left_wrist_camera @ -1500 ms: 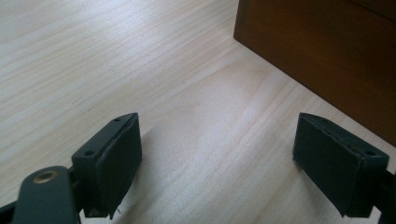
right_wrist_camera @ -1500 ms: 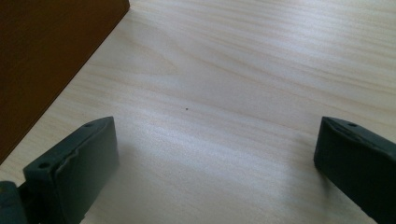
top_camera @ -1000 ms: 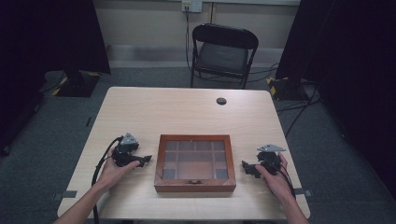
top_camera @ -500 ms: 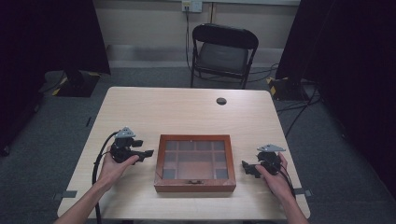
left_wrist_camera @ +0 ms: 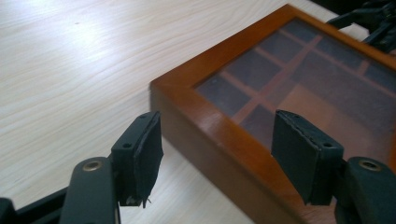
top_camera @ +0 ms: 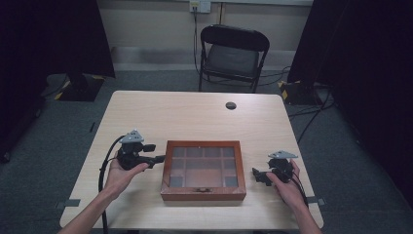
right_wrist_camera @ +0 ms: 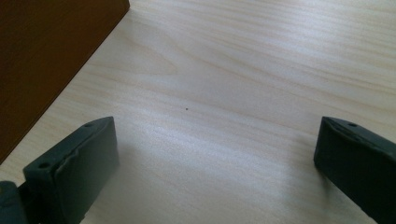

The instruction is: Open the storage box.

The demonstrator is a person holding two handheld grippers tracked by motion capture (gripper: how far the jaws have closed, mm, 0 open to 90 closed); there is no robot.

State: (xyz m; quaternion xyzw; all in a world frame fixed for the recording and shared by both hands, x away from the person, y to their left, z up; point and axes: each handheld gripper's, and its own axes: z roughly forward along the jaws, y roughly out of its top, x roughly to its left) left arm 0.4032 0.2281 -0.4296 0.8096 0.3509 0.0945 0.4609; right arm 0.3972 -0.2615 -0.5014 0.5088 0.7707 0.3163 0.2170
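A pale wooden worktop is carrying everything here, and a black folding chair is standing on the grey carpet beyond its far edge. A small dark round disc is lying on the worktop near that far edge, well apart from the rest.

A brown wooden box with a glass lid is sitting closed toward the near edge, between the two hands; through the glass, a grid of compartments is showing. A small metal clasp is sitting at the middle of the box's near side.

The left gripper is hovering at the box's left side, held in the person's left hand, its black cable trailing back off the near edge. Its fingers are standing apart and have just been closing; in the left gripper view the near left corner of the box is lying between them, with one finger out over the worktop and the other over the glass lid, neither pressing on the wood.

The right gripper is resting in the right hand just to the right of the box, pointing at it. Its fingers are spread wide with bare worktop between them, and the box's side is showing at the upper left of the right gripper view.
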